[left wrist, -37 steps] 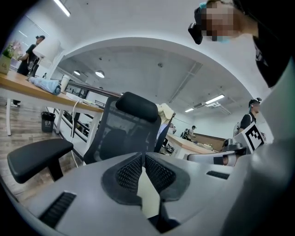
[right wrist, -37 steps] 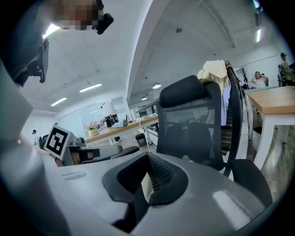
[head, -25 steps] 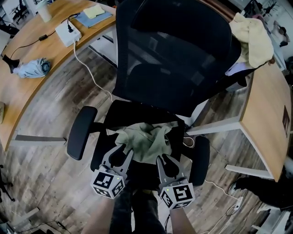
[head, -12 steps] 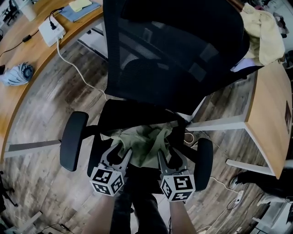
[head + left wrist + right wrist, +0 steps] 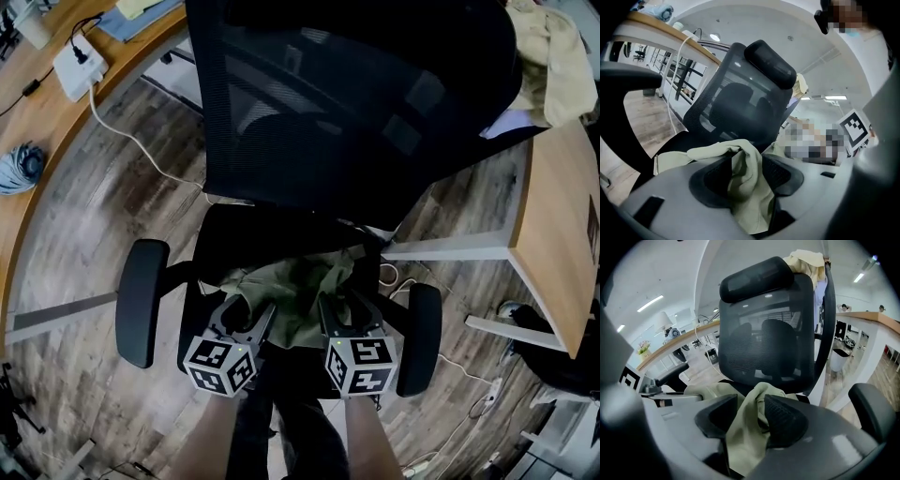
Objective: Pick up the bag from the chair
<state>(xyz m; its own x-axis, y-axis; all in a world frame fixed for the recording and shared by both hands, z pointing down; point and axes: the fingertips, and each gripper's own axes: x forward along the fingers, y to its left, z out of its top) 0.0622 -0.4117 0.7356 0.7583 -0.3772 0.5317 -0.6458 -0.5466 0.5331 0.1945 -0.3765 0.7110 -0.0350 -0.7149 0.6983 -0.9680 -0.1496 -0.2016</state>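
A pale olive cloth bag point(image 5: 295, 291) lies crumpled over the seat of a black mesh office chair point(image 5: 337, 112). My left gripper point(image 5: 246, 314) grips the bag's left side, and a fold of the bag point(image 5: 745, 187) is pinched between its jaws. My right gripper point(image 5: 339, 305) holds the bag's right side, with the bag's cloth point(image 5: 747, 432) bunched between its jaws. Both grippers are shut on the fabric at the seat's front. The bag's lower part is hidden behind the gripper bodies.
The chair's armrests point(image 5: 139, 302) point(image 5: 421, 337) flank both grippers. A curved wooden desk point(image 5: 37, 141) runs along the left with a white power strip point(image 5: 73, 66) and its cable point(image 5: 131, 141). Another desk point(image 5: 562, 234) stands to the right, with a cream cloth point(image 5: 553, 56) on it.
The head view has moved in closer over the chair. Both grippers have closed in on the bag and now pinch its fabric, which is drawn up between them.
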